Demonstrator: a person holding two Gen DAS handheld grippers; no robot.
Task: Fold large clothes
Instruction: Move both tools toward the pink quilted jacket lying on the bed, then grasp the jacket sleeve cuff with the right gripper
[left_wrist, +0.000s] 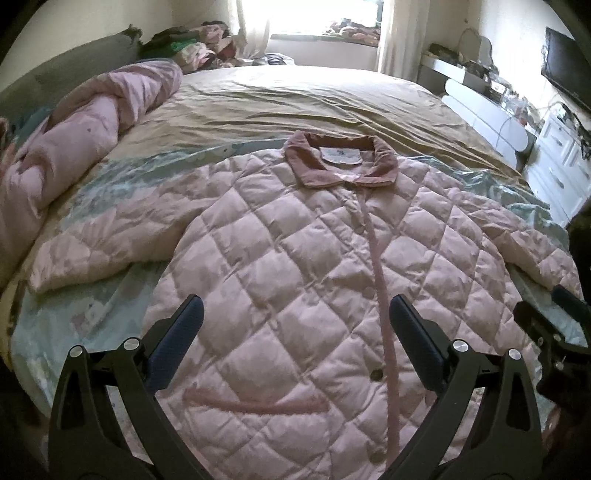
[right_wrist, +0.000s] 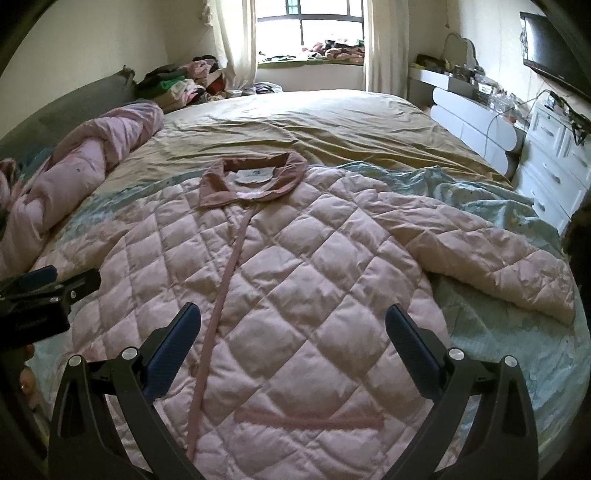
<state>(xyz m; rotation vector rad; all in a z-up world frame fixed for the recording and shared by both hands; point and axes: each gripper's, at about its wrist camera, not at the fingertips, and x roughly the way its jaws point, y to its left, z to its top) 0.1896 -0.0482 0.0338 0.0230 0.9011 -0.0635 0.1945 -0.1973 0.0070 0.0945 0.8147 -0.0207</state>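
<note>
A pink quilted jacket (left_wrist: 295, 258) lies flat, front up, on the bed, its darker pink collar (left_wrist: 340, 158) at the far end and both sleeves spread out to the sides. It also shows in the right wrist view (right_wrist: 295, 266). My left gripper (left_wrist: 295, 314) is open and empty, hovering above the jacket's lower front. My right gripper (right_wrist: 291, 321) is open and empty too, above the lower front to the right of the button band. The right gripper shows at the right edge of the left wrist view (left_wrist: 554, 314). The left gripper shows at the left edge of the right wrist view (right_wrist: 48, 288).
The bed has a tan sheet (right_wrist: 314, 122) and a pale blue cover (right_wrist: 491, 325) under the jacket. A rolled pink quilt (left_wrist: 74, 155) lies at the left. White drawers (right_wrist: 554, 155) and a desk stand at the right. Clothes are piled by the window (right_wrist: 184, 81).
</note>
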